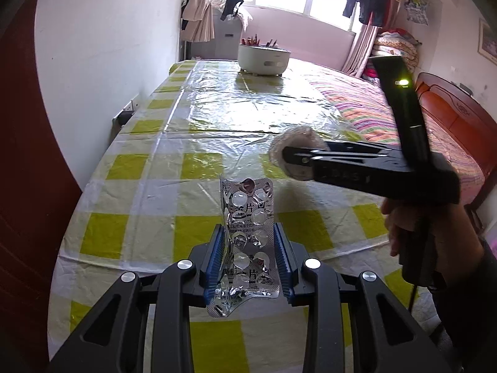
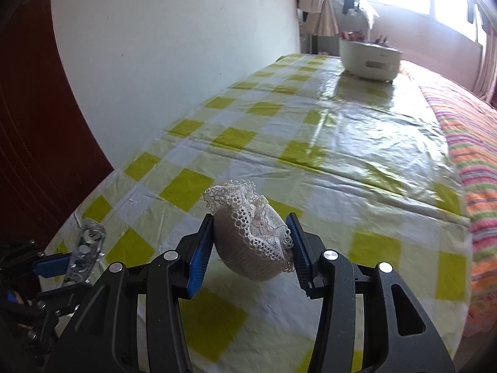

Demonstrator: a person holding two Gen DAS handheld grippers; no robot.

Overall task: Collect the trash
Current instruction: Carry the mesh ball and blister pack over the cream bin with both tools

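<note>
Your left gripper (image 1: 248,258) clamps the blister pack (image 1: 248,236); your right gripper (image 2: 250,245) clamps the lace bundle (image 2: 251,236), underside hidden; the checked tablecloth (image 2: 310,130) is bare ahead.

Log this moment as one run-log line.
left gripper: shut on blister pack | right gripper: shut on lace cloth bundle | both above checked tablecloth

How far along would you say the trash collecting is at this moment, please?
Both pickups look done: the left tool is shut on an emptied blister pack, and the right tool grips a lace-edged cloth bundle above the checked tablecloth. Dropping both remains, perhaps in the white container at the far end.
</note>
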